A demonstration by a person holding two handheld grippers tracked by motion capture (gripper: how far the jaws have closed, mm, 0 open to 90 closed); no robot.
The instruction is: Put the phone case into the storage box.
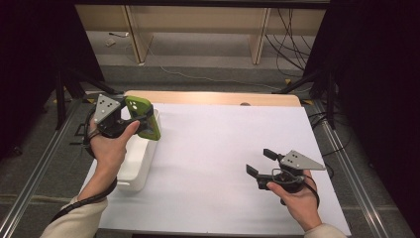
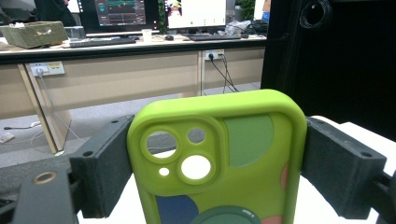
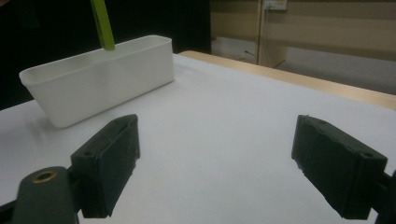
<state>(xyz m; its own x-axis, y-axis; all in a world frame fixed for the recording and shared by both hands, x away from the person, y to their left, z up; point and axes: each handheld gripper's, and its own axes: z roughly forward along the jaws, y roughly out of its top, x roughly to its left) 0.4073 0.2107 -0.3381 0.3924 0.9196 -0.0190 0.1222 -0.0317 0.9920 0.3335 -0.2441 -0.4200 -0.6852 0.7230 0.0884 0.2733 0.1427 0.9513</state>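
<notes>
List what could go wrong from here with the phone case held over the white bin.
1. The left gripper clamps the green phone case only by its side edges; the soft case could flex and slip out.
2. The case hangs above the white bin near its far end, so a release might catch the rim or land on the table.
3. The right gripper is open and far away, so it probably cannot catch it.

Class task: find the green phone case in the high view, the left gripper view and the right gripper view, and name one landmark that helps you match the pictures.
High view: green phone case upper left, held above the white bin.
Left gripper view: centre, clamped between the two black fingers.
Right gripper view: a thin green edge at top left, above the bin.
Shared landmark: the white bin, in the high and right gripper views.
</notes>
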